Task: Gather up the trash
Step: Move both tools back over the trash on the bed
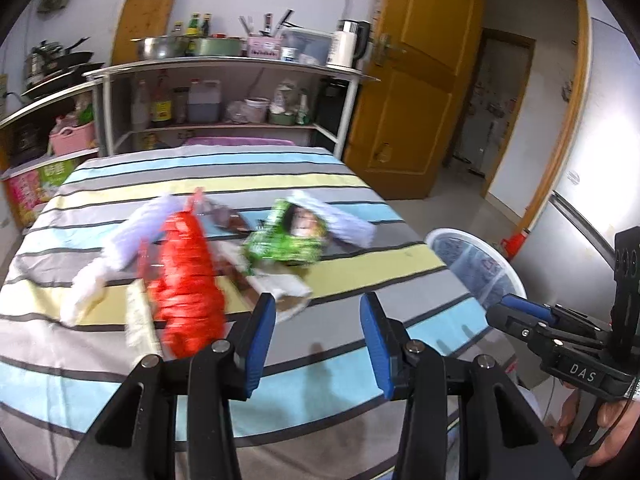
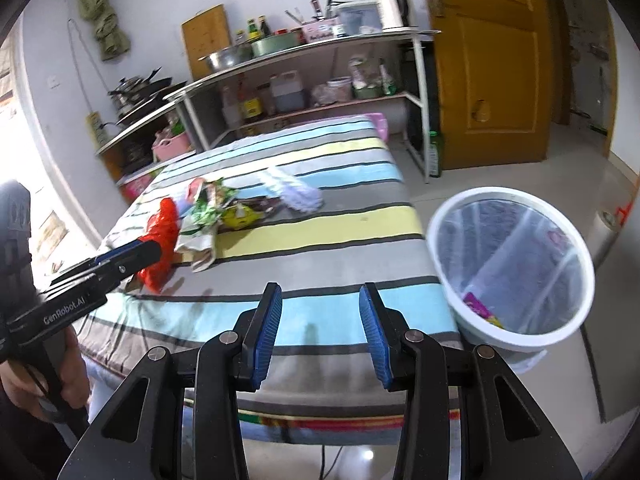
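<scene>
On the striped bed (image 1: 360, 312) the trash sits mid-cover, toward its left edge, and the white bin (image 2: 516, 272) stands off the bed's right edge, so my worry is a long carry spilling scraps. The red bag (image 1: 186, 280) is slack and overlaps the green wrapper (image 1: 288, 240) and torn paper (image 1: 286, 292), and could drag them. My left gripper (image 1: 318, 342) and right gripper (image 2: 320, 332) both gape half-wide, holding nothing.
</scene>
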Motion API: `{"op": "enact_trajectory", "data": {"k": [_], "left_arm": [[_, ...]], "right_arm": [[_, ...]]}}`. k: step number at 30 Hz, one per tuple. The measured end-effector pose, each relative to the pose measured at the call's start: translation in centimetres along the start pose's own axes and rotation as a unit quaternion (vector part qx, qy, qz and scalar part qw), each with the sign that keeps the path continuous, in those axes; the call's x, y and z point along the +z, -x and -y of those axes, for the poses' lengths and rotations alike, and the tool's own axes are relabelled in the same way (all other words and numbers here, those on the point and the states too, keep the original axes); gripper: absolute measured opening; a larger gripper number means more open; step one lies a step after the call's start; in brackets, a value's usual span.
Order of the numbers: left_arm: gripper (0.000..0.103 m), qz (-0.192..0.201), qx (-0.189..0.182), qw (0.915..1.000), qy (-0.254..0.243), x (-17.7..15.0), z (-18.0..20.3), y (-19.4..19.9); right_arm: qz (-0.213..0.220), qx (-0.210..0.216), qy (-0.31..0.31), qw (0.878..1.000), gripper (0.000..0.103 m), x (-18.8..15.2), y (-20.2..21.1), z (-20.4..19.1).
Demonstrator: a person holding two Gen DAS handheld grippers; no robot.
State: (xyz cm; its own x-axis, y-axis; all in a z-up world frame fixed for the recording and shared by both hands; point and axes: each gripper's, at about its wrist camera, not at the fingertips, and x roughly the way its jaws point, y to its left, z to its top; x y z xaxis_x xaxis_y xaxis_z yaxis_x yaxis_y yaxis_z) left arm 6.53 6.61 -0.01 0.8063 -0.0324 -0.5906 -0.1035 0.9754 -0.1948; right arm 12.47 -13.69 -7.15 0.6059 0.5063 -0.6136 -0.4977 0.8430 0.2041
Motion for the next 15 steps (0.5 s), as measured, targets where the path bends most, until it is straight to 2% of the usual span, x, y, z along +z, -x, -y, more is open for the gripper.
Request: {"op": "enact_trajectory", "data": {"k": [6, 10, 15], "left_arm": [[0.06, 0.017, 0.042, 0.9987, 0.021, 0.5, -3.4, 0.5], [0.061, 0.011, 0.067, 0.9973, 0.028, 0.9, -5.1, -0.8], [0.061, -0.007, 0.077, 0.9965, 0.032, 0.7, -6.3, -2.5]], "right_arm": [[-0.016, 0.024, 0.004, 1.0, 0.042, 0.4, -1.5, -1.3], [-0.019, 0.032, 0.007, 0.999, 0.048, 0.8, -2.1, -2.2], [-0.018, 0.037, 0.02, 0.999, 0.049, 1.7, -2.8, -3.1]]}}
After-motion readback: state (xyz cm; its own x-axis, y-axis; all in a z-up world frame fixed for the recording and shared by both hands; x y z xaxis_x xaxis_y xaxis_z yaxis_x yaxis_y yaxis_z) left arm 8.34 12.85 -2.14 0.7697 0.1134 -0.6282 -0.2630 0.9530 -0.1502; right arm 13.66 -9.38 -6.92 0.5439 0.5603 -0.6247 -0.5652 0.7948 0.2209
